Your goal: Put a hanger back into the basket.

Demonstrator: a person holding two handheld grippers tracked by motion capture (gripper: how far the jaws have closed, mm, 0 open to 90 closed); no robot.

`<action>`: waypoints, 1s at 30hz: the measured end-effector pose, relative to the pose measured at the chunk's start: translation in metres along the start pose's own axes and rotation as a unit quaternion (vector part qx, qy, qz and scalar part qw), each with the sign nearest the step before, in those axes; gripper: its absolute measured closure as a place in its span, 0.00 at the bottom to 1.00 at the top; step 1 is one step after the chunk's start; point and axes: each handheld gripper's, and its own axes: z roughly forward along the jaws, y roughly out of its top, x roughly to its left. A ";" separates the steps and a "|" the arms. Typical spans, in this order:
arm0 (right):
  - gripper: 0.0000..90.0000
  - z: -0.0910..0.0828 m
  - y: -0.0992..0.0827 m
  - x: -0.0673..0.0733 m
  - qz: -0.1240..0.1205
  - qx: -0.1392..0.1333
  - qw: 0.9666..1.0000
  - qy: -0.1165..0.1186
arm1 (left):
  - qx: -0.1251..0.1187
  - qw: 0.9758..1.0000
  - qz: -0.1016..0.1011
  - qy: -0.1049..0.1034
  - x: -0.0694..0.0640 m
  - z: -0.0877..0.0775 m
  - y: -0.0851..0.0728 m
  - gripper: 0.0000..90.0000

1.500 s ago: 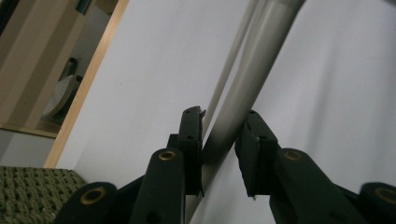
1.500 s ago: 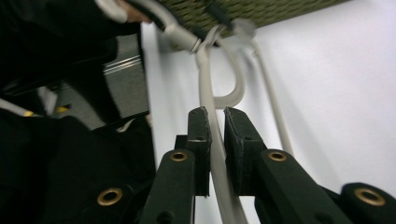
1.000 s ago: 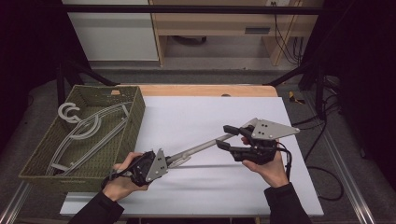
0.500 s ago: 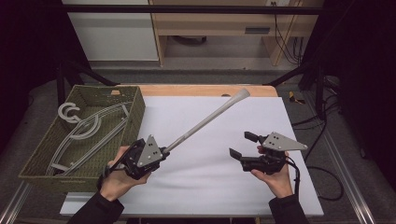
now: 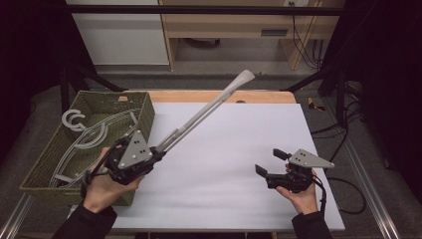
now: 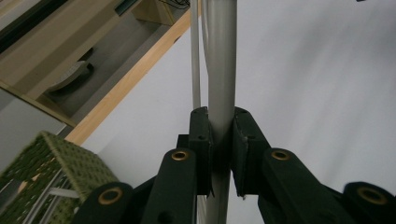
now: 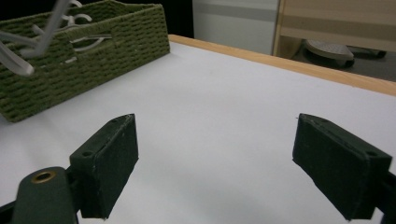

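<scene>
A long grey plastic hanger [image 5: 204, 112] slants up from the front left toward the table's back edge, its far end raised in the air. My left gripper [image 5: 158, 149] is shut on the hanger's near end. In the left gripper view the pads [image 6: 201, 140] press on the grey bar [image 6: 220, 70] from both sides. My right gripper [image 5: 269, 162] is low over the white table at the front right. Its jaws have just been opening, and in the right gripper view that gripper [image 7: 215, 154] stands wide with nothing between the pads.
A green woven basket [image 5: 144, 117] stands at the table's left with several more pale hangers [image 5: 89, 134] inside; it also shows as the basket [image 7: 93, 46] in the right gripper view. The white table top [image 5: 239, 149] ends in a wooden strip [image 5: 259, 96] at the back.
The right gripper let go of the hanger, opened and sank to the front right. The left gripper rose and swung the hanger's far end up toward the back.
</scene>
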 end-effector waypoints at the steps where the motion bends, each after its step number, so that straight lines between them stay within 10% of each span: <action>1: 0.16 -0.002 -0.003 -0.002 0.004 0.005 1.000 -0.002 | 0.003 1.000 0.003 0.003 0.004 -0.004 0.000 0.89; 10: 0.13 -0.009 -0.005 -0.005 0.006 -0.001 1.000 -0.015 | -0.015 0.999 -0.030 0.031 0.039 -0.043 -0.006 0.89; 30: 0.07 -0.017 -0.010 -0.009 0.011 0.005 0.999 -0.039 | 0.048 0.993 -0.090 0.063 0.106 -0.075 -0.062 0.89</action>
